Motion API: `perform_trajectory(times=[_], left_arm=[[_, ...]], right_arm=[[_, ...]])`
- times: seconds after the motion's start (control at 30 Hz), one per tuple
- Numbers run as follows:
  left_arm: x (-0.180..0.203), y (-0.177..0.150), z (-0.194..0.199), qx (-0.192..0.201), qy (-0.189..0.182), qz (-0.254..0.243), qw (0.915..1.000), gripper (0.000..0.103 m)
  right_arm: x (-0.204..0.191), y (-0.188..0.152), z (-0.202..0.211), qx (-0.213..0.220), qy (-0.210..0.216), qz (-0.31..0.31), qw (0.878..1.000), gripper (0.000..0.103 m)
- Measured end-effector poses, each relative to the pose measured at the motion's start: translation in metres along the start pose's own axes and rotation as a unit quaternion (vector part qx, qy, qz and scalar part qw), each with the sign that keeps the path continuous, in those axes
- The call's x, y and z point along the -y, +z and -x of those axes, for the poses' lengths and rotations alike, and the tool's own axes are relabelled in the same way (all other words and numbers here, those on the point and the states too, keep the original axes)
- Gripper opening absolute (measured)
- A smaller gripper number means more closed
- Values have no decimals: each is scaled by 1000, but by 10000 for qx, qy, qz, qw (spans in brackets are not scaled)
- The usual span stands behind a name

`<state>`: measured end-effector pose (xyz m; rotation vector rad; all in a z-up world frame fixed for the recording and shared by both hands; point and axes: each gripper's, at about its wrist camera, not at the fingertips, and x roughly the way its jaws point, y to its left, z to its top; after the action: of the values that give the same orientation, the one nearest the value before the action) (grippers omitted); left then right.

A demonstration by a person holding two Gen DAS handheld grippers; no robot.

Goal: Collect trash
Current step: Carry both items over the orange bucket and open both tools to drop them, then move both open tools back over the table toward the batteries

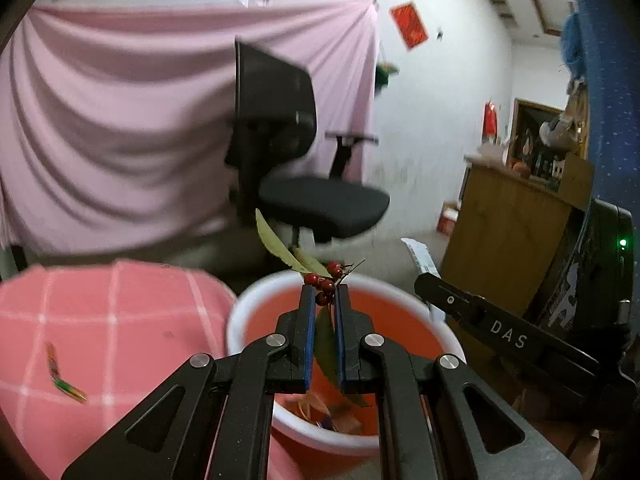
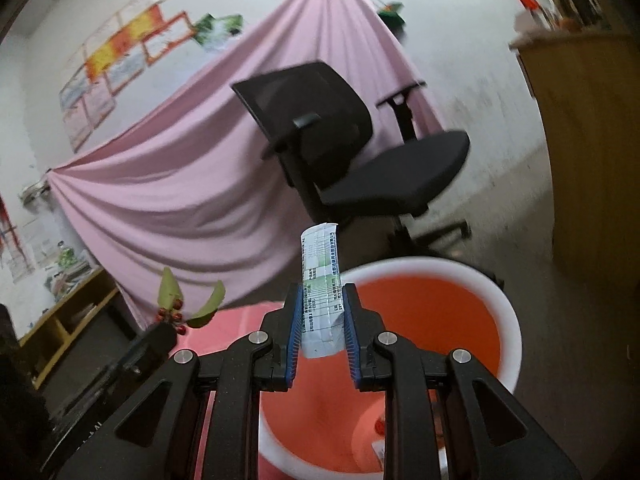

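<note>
Room behind the work area

A black office chair [image 1: 304, 168] stands on a grey floor [image 2: 516, 216], ahead of the hand-held gripper, before a pink draped cloth [image 1: 120, 120] hung across a white wall [image 1: 432, 100]. To the right stands a wooden cabinet [image 1: 504, 240]; a red paper [image 1: 409, 24] hangs on the wall above. Low wooden shelves [image 2: 68, 320] sit far left, below posters [image 2: 120, 64].
</note>
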<state>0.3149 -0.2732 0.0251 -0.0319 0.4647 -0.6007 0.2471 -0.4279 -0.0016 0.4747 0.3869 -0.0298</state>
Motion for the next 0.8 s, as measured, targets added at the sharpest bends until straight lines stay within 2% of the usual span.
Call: perform_trajectory(times=[0.13,0.3,0.43,0.8], left_arm=[[-1,1,-25,-739,-100,217,9970,7],[-3,-2,-34,-1127,-17,319,9931,8],[-6,-2,-31,-1191,34,374,9922,8],[-16,-10,-17,-1044,224,417,9934,8]], right_arm=[[14,-4,-9,-371,-78,-229,9990,20],[20,-8,-11,-548,-143,-390,9976,20],[17,-11,-11,-621,-161,-388,9972,20],[10,-11,-14,-652,-199,-245,9974,20]])
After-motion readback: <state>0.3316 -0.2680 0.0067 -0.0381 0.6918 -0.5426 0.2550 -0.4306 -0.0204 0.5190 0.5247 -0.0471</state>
